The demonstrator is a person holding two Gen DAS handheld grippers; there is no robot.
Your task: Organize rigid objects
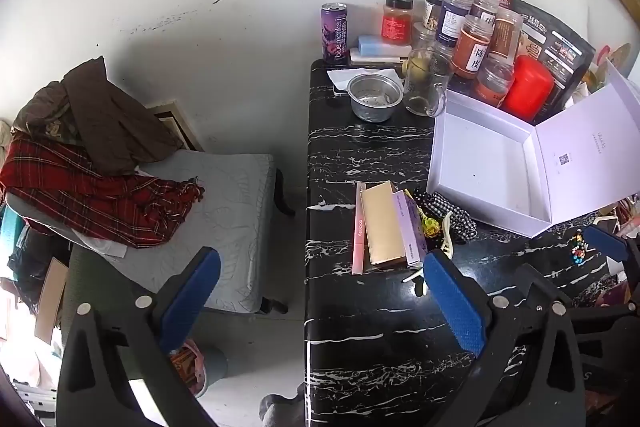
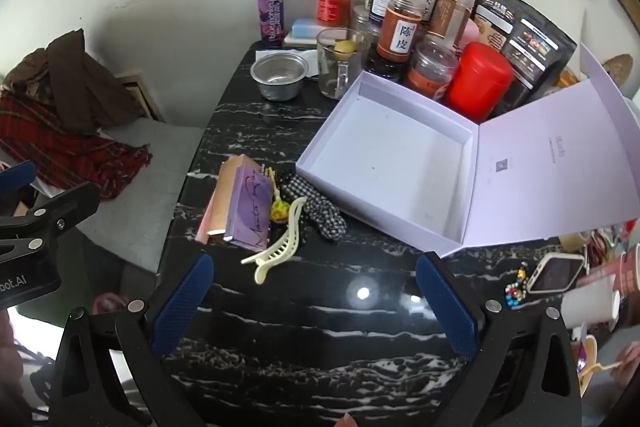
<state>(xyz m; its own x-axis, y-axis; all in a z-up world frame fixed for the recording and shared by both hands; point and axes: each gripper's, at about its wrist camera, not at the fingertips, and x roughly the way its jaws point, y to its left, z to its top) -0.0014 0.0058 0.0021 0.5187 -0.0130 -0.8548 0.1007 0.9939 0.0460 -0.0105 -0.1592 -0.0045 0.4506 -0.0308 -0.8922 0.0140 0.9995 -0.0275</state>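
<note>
On the black marble table [image 2: 304, 331] lies an open white box [image 2: 392, 163], empty, with its lid [image 2: 552, 163] folded back to the right. Left of it lie a gold box [image 1: 382, 223], a purple box [image 2: 248, 207], a pink slim box [image 1: 359, 227], a cream hair claw [image 2: 278, 247], a checkered scrunchie [image 2: 320, 207] and a yellow clip [image 2: 279, 209]. My left gripper [image 1: 320, 297] is open and empty, over the table's left edge near the boxes. My right gripper [image 2: 314, 301] is open and empty, just short of the hair claw.
Spice jars [image 2: 402, 31], a red canister [image 2: 478, 81], a glass mug [image 2: 340, 63], a steel bowl [image 2: 278, 75] and a purple can [image 2: 271, 15] crowd the table's far end. A phone [image 2: 556, 273] and bead charm [image 2: 516, 287] lie right. A stool with clothes [image 1: 100, 163] stands left.
</note>
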